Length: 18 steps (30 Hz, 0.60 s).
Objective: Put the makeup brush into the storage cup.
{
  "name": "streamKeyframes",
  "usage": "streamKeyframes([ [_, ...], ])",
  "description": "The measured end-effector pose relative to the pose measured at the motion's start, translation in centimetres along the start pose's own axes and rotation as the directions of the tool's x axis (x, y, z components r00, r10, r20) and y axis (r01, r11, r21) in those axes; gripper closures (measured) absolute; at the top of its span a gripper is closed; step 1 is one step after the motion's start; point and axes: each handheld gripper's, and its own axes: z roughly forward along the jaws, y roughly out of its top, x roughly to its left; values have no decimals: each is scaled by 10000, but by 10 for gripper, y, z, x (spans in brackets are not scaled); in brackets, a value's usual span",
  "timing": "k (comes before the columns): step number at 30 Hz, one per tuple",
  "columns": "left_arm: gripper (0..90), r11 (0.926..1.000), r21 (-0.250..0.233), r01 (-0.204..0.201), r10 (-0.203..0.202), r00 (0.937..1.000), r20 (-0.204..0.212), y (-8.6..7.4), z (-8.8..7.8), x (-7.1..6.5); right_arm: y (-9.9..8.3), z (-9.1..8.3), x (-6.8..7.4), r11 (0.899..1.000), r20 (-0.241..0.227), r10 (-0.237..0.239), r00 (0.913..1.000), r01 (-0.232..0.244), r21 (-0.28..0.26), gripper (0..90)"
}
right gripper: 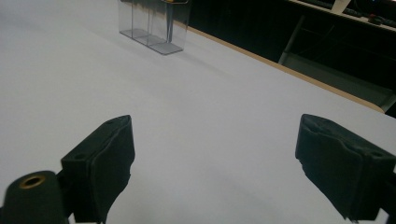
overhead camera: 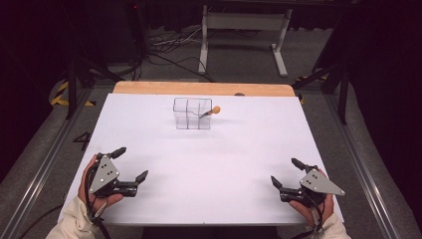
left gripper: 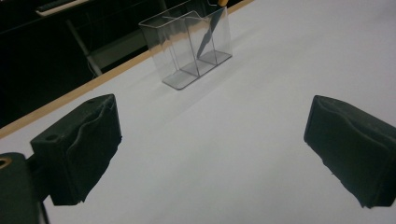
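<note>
- So, on our left, the left claw (overhead camera: 130,163) rests at the near edge of the counter (overhead camera: 239,164) with its jaws spread wide and nothing between them.
- We judge the work to sit at one end or the other: the one tool (overhead camera: 211,111), with a dark shaft and an orange tip, already stands tilted in the clear organiser (overhead camera: 192,113), in its right-hand compartment, orange end poking over the rim.
- If putting it away was the aim, that looks done; if it is to come out, nothing has begun, since both claws are well apart from the organiser.
- The organiser stands toward the far middle of the counter, its other compartments looking empty.
- Nothing stands between our claws and it; the white surface is bare.
- On our right, the right claw (overhead camera: 286,173) likewise rests wide and empty.
- Beyond the far edge we see cables (overhead camera: 164,52) and a white frame (overhead camera: 244,30) on the floor, out of the way.
</note>
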Motion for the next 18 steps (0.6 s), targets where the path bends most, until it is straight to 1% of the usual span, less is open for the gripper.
streamKeyframes([
  [5, 46, 9997, 145, 193, -192, 9998, -83, -9, -7, 4, 0, 0, 1, 10000, -39, -32, 10000, 32, 22, 124],
  [6, 47, 9994, 150, 302, -301, 9995, -100, -11, -8, 5, 0, 1, 1, 10000, -60, -26, 10000, 26, 18, 124],
  [8, 47, 9992, 210, 337, -334, 9993, -149, -14, -11, 7, 0, 1, 1, 10000, -74, -21, 10000, 21, 19, 124],
  [10, 48, 9985, 273, 483, -479, 9987, -144, -17, -13, 8, 0, 1, 1, 10000, -73, -30, 10000, 30, 39, 124],
  [18, 49, 9971, 316, 694, -688, 9974, -211, -26, -16, 13, -1, 2, 1, 9999, -88, -75, 9999, 75, 69, 123],
])
